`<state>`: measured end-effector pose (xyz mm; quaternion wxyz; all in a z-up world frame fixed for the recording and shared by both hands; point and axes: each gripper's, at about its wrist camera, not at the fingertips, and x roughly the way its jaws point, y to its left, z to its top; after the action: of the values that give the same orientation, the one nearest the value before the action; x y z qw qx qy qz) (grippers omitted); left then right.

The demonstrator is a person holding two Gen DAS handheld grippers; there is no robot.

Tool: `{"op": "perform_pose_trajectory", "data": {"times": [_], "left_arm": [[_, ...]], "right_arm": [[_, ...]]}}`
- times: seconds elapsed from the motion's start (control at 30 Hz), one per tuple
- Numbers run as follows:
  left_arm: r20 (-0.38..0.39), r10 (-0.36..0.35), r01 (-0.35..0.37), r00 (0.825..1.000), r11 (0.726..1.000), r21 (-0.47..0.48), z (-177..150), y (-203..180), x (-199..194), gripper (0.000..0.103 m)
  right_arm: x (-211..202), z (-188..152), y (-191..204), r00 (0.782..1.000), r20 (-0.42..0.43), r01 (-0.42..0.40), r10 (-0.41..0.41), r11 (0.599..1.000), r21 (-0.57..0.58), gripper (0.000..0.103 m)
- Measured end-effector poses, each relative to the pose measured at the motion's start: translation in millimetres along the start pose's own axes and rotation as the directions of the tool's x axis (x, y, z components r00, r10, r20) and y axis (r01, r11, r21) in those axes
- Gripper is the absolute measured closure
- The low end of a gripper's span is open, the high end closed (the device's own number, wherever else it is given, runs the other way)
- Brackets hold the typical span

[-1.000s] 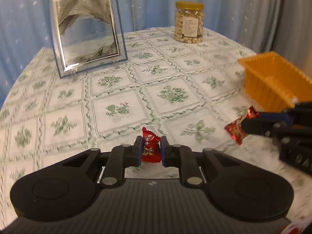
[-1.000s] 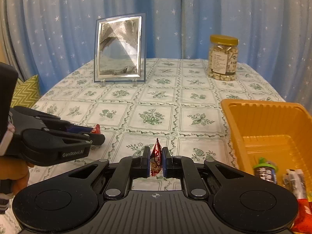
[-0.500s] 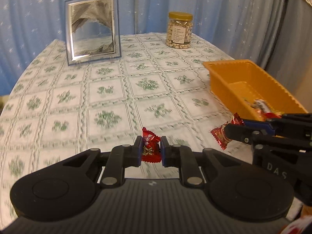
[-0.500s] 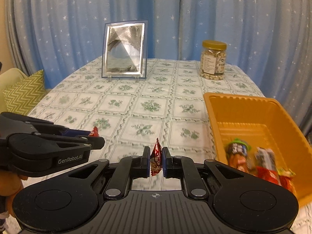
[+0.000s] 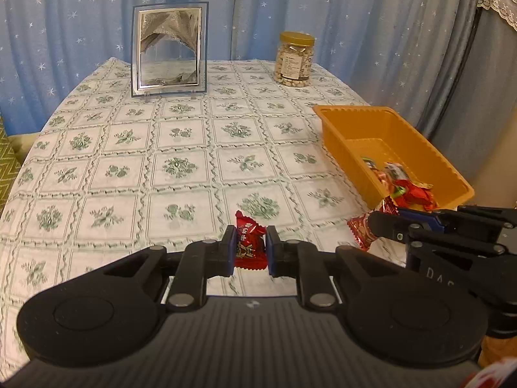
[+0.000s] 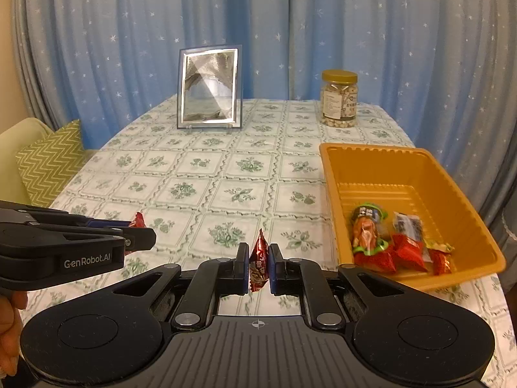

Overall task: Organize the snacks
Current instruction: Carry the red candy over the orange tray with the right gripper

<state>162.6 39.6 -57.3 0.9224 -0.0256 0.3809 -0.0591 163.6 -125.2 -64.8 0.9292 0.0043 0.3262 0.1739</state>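
My left gripper (image 5: 249, 248) is shut on a small red wrapped candy (image 5: 248, 242), held above the patterned tablecloth (image 5: 181, 161). My right gripper (image 6: 258, 266) is shut on a second red wrapped candy (image 6: 258, 263), seen edge-on. In the left wrist view the right gripper (image 5: 371, 226) comes in from the right with its candy (image 5: 363, 229), just short of the orange tray (image 5: 339, 129). In the right wrist view the left gripper (image 6: 145, 237) enters from the left, its candy (image 6: 139, 220) peeking out. The orange tray (image 6: 336, 174) at the right holds several wrapped snacks (image 6: 384, 242).
A glass picture frame (image 6: 210, 87) stands at the back of the table, and a yellow-lidded jar of nuts (image 6: 339, 98) at the back right. Blue star curtains hang behind. A chair with a green zigzag cushion (image 6: 48, 165) is at the left. A hand (image 6: 9, 329) grips the left gripper.
Both grippers have pulled back and risen from the table with their candies still held; the frame, jar and tray look farther off and more of the tray's contents show.
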Motion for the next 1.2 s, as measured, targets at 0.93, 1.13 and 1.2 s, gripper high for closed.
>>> {"op": "perform_pose_trajectory", "data": {"times": [0.93, 1.13, 1.2], "left_arm": [[0.003, -0.045, 0.045, 0.999, 0.998, 0.037, -8, -46, -27, 0.087], [0.008, -0.074, 0.074, 0.997, 0.996, 0.055, -1, -62, -27, 0.087], [0.010, -0.087, 0.086, 0.996, 0.994, 0.062, 1, -69, -26, 0.087]], "right_arm": [[-55, -12, -26, 0.998, 0.034, 0.046, -0.048, 0.998, 0.046, 0.091], [-64, -11, -38, 0.996, 0.040, 0.077, -0.080, 0.995, 0.069, 0.091], [-66, -11, -44, 0.995, 0.040, 0.088, -0.092, 0.993, 0.080, 0.091]]}}
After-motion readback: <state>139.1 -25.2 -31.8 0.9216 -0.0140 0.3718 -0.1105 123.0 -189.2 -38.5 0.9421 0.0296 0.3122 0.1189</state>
